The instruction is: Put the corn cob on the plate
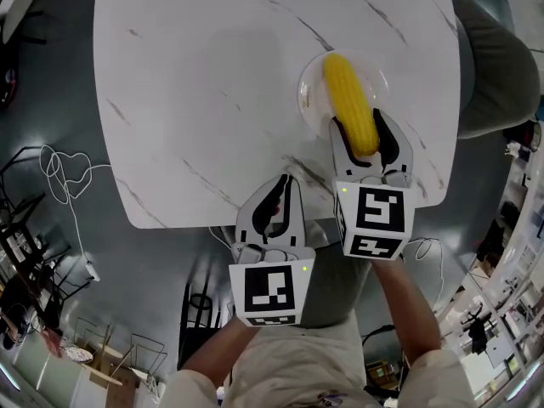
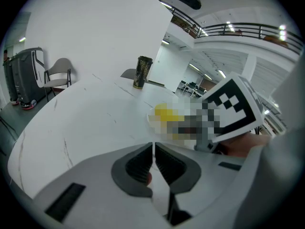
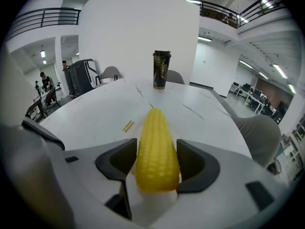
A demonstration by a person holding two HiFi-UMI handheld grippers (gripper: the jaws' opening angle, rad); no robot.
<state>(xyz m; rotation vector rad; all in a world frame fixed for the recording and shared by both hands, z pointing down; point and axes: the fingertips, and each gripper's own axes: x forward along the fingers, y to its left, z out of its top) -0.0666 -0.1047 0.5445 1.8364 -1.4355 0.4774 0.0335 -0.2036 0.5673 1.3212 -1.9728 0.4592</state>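
Right gripper (image 1: 364, 138) grasps corn cob (image 1: 348, 96) over plate (image 1: 308, 99) | left gripper (image 1: 280, 195) pressed together, empty, near table (image 1: 195, 75) edge | risk: released from height, round cob could roll off plate.

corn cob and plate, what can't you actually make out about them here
Head view: whether the corn cob rests on the plate or hangs just above it; the right gripper covers its near end.
Right gripper view: the plate, hidden by the corn cob and jaws.
Left gripper view: corn cob and plate, under a mosaic patch.
Cup: print too small to read.
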